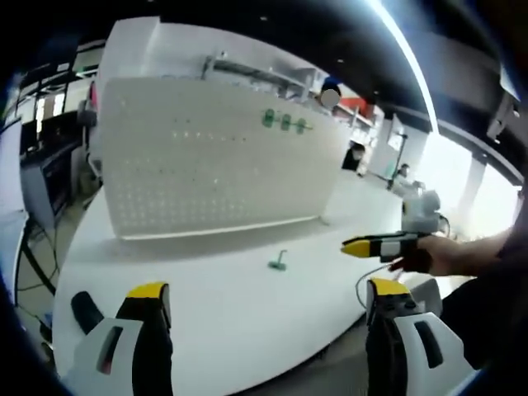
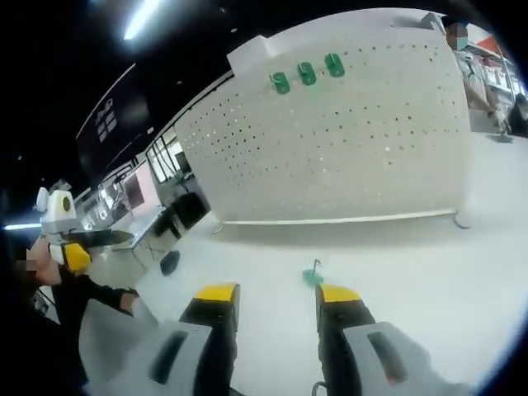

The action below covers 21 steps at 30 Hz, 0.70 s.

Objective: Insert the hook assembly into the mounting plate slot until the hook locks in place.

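- Lying loose on the white tabletop (image 1: 223, 313), the small green plastic hook assembly (image 1: 279, 264) sits ahead of the left gripper (image 1: 268, 301) and between the lines of its yellow-tipped jaws, which stand wide apart and empty; beyond it rises the white perforated mounting plate (image 1: 206, 165), already carrying three green hooks (image 1: 285, 123) near its top edge.
- Entering beside the right-hand jaw, the right gripper (image 1: 375, 245) is held in a person's hand (image 1: 433, 256).
- From the right gripper view, the hook assembly (image 2: 313, 275) rests just ahead of the right gripper (image 2: 276, 295), nearer its right jaw; these jaws are also apart and empty.
- Judged small, light and stiff, the piece looks best pinched by its upright stem.
- Too small to make out: its locking end and which slot it suits.
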Each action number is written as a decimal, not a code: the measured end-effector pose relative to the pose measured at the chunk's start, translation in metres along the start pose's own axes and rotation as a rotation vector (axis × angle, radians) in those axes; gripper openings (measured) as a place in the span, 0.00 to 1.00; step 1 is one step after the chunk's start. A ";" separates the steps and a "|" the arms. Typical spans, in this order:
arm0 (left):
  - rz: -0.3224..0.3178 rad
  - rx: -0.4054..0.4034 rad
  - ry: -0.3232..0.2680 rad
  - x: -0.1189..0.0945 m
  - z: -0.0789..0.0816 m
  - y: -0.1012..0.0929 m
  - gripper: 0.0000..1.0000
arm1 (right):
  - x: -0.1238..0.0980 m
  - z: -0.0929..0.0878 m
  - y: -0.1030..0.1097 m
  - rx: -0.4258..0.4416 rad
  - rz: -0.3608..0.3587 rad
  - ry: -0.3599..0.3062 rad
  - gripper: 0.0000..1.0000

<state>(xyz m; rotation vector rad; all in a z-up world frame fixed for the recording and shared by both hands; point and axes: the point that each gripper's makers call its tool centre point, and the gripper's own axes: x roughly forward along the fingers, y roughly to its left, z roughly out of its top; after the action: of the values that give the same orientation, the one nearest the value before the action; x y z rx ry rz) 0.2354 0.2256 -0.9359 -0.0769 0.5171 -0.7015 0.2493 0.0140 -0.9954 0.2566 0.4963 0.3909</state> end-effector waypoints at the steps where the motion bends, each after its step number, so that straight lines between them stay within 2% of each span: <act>1: 0.000 0.000 0.001 0.000 -0.001 0.000 1.00 | -0.002 -0.001 0.001 -0.001 0.000 0.001 0.34; 14: -0.024 0.008 0.052 0.005 -0.013 -0.005 1.00 | -0.016 -0.015 0.006 -0.001 0.021 0.032 0.34; 21: -0.033 -0.002 0.101 0.005 -0.029 -0.007 1.00 | -0.021 -0.027 0.010 -0.004 0.033 0.071 0.34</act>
<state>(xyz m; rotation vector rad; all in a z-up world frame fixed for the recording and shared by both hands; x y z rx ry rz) 0.2208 0.2203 -0.9613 -0.0518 0.6142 -0.7394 0.2156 0.0176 -1.0064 0.2479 0.5613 0.4342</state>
